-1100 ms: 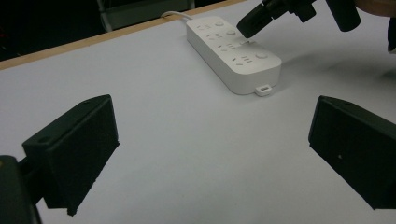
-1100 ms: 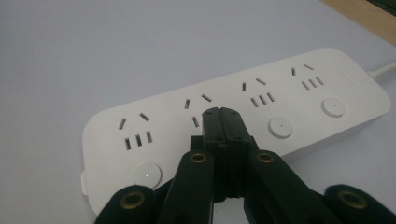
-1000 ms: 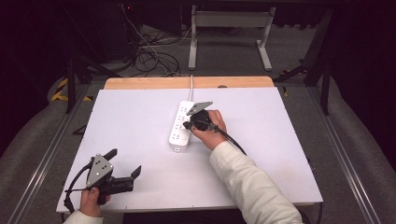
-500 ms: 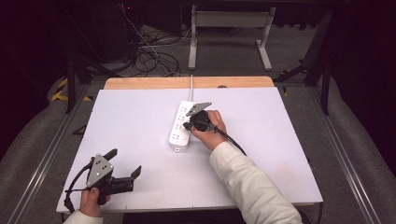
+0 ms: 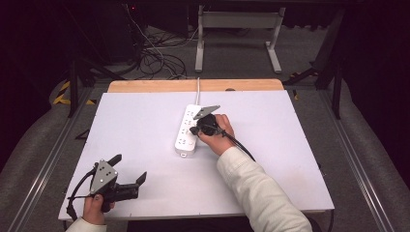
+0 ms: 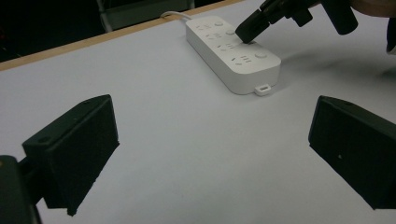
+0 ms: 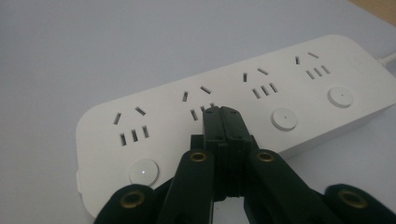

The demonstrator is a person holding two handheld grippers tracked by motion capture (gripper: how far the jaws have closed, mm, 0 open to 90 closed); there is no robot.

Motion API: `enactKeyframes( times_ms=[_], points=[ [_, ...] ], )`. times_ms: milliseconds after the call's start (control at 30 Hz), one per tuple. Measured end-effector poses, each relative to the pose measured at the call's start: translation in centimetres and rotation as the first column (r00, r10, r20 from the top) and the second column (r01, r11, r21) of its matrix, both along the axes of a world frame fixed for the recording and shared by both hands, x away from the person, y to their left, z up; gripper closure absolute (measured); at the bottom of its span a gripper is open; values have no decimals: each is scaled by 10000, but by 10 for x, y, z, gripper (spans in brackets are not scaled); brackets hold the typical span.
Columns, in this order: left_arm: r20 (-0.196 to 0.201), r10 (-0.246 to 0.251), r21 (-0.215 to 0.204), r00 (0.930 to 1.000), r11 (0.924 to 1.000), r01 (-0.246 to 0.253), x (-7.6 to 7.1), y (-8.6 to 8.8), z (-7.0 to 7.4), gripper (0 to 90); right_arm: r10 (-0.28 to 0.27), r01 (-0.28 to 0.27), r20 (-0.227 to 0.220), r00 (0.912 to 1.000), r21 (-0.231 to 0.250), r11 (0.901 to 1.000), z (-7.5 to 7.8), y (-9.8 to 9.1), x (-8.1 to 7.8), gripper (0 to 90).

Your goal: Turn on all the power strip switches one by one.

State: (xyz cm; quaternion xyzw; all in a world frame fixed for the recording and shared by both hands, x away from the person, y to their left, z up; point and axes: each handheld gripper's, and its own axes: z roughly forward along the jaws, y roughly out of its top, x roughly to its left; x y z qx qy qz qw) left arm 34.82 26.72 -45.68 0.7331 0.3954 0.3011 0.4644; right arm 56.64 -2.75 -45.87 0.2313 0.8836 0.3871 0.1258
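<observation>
My right fingers [image 7: 222, 112] are pressed together with nothing between them, their joined black tip resting on the top face of the power strip [image 7: 243, 102], at its second socket group from the near end. The right gripper view resolves what the high view cannot: slotted socket openings in four groups, each paired with a round white button, and brass-coloured rivets in the black linkage behind the tip. The left gripper view shows the same contact from the side, the right gripper [image 6: 254, 25] slanting down onto the strip [image 6: 233, 51], with a small tab projecting from the strip's near end.

My left fingers [image 6: 210, 154] stand wide apart, empty, two blocky matte black pads above bare desk [image 6: 187, 154].

The high view gives the layout: the strip [image 5: 187, 130] lies lengthwise near the middle of the desk [image 5: 290, 159], closer to the far edge, its white cable running off over that edge. The left gripper [image 5: 129, 174] sits at the near left corner, well apart from the strip.

The strip is smooth white plastic, an elongated block with rounded corners. The desk top is matte white with a wooden strip along the far edge.
</observation>
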Motion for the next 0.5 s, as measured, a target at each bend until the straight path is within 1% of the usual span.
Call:
enactKeyframes(
  times_ms=[133, 267, 400, 500],
  points=[
    [18, -1, 18, 10000, 10000, 1, 0, 0, 0, 19, -138, 138, -24, 9999, -32, 9999, 0, 1, -1, 900],
    [19, 9, 14, 10000, 10000, -9, 0, 0, 0, 19, -284, 283, -165, 9995, -41, 9996, 0, 2, -1, 900],
    [22, 7, 22, 10000, 10000, -7, 0, 0, 0, 19, -251, 249, -149, 9996, -125, 9996, 0, 2, -1, 900],
    [17, 5, 15, 10000, 10000, -5, 0, 0, 0, 19, -341, 339, -104, 9994, -169, 9993, 0, 4, -2, 900]
  ],
)
